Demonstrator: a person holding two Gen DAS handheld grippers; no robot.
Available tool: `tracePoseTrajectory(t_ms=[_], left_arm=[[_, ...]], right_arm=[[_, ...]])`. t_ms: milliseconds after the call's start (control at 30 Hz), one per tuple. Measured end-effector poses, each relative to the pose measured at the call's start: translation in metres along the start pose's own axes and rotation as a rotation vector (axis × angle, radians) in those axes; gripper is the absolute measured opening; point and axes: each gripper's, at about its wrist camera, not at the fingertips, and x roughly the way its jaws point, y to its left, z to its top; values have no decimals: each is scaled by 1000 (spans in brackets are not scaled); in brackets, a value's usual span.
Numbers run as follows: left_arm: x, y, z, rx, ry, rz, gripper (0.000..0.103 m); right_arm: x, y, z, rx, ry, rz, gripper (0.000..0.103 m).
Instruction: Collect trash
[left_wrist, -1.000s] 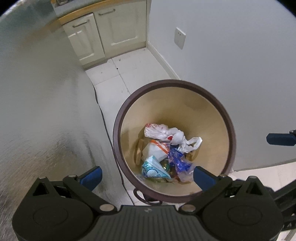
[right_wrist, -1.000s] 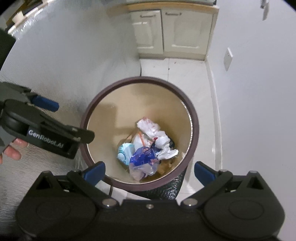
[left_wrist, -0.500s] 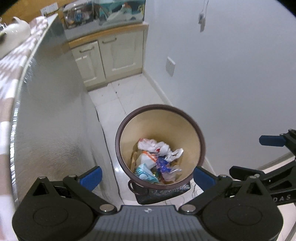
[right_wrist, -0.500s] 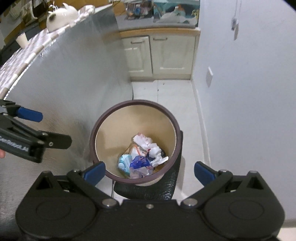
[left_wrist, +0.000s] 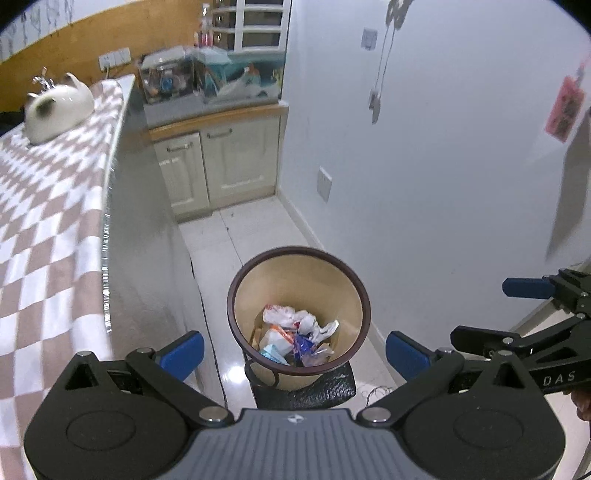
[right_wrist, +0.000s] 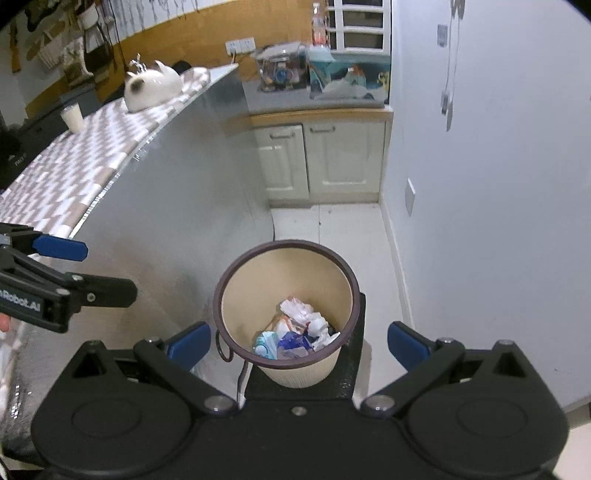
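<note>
Nearest to me, my left tongs (left_wrist: 291, 350) are spread wide with nothing between the blue pads, and my right tongs (right_wrist: 297, 341) are released the same way, also empty. Just past them, down on the white tiled floor (right_wrist: 351, 229), stands the round beige waste bin with a dark brown rim (right_wrist: 236, 282), resting on something black and textured that I can't identify.

At its bottom lies the crumpled trash (left_wrist: 295, 332): white plastic wrappers, a light blue pack and a blue foil pouch, piled loosely. I judge it all light, soft and crackly, likely to slip or spring open, so I would pinch a bunched fold rather than a flat face. The bin itself looks stiff and light (the rim is the obvious place to grip it).

Beside it on my left rises the silvery side panel of the checked-cloth worktop (right_wrist: 110, 147). Farthest off sit the cream floor cabinets (right_wrist: 321, 158).
</note>
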Motion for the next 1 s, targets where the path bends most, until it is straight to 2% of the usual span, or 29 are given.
tracePoseTrajectory(t_ms=[333,600,1000], left_arm=[[-65,4,-33,-53,-131,10,103],[-99,3,-64,-93,-199,46,103],[-130,-1,-111,-163,-249,82,103]], right_arm=[[-55,13,-23,25,-101,42,103],[-91,25,-39,29,-169,65,103],[-126,50,-67,19,-233,16,103]])
